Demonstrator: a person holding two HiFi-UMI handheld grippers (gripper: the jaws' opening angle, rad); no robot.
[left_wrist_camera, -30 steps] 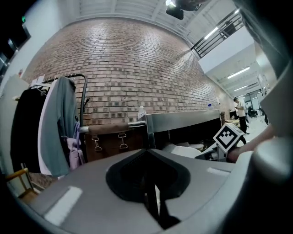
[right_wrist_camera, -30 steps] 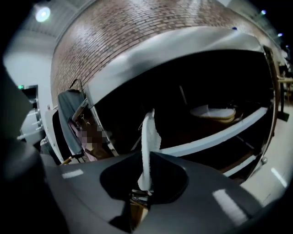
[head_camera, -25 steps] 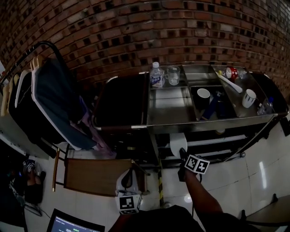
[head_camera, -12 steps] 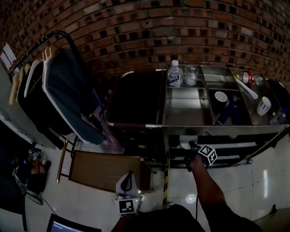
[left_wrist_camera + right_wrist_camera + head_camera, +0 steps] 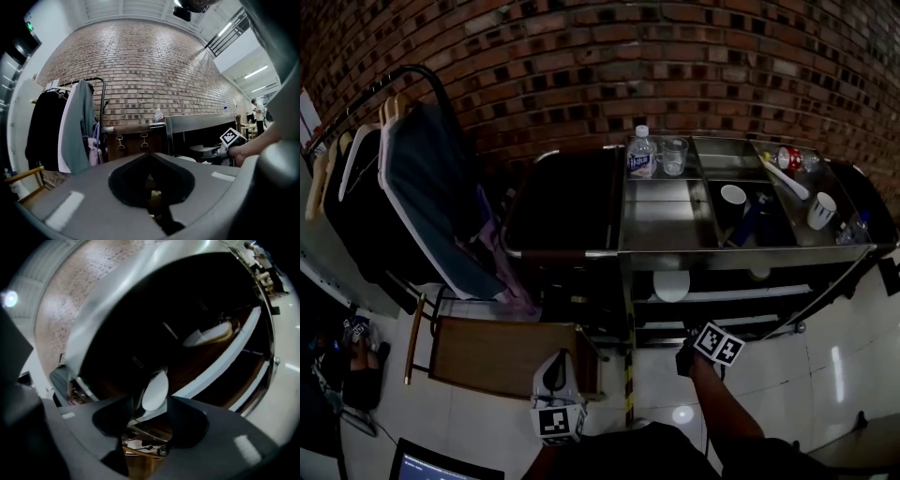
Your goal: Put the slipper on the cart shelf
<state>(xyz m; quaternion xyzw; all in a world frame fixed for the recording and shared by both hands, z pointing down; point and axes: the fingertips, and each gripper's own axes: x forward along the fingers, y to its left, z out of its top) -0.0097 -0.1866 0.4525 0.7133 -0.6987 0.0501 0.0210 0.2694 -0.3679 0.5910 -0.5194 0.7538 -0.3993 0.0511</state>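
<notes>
A white slipper (image 5: 671, 284) lies on the cart shelf (image 5: 741, 292) under the steel top. My right gripper (image 5: 686, 356) hangs lower right of it, off the cart, its jaws opening with nothing pressed between them. In the right gripper view the slipper (image 5: 155, 390) shows ahead through the gap of the right gripper (image 5: 150, 404). A second pale slipper (image 5: 211, 335) lies farther along the shelf. My left gripper (image 5: 556, 380) hovers low over the floor, its jaws together and empty. In its own view the left gripper (image 5: 150, 157) faces the cart.
The cart top (image 5: 666, 220) carries a water bottle (image 5: 642, 153), a glass (image 5: 673, 155) and cups (image 5: 818, 208). A clothes rack (image 5: 403, 197) with hanging garments stands at the left. A wooden chair (image 5: 502, 356) sits on the floor before it. A brick wall (image 5: 609, 66) is behind.
The right gripper has let go of the slipper and drawn back down from the shelf. The slipper stays on the shelf. The left gripper has hardly moved.
</notes>
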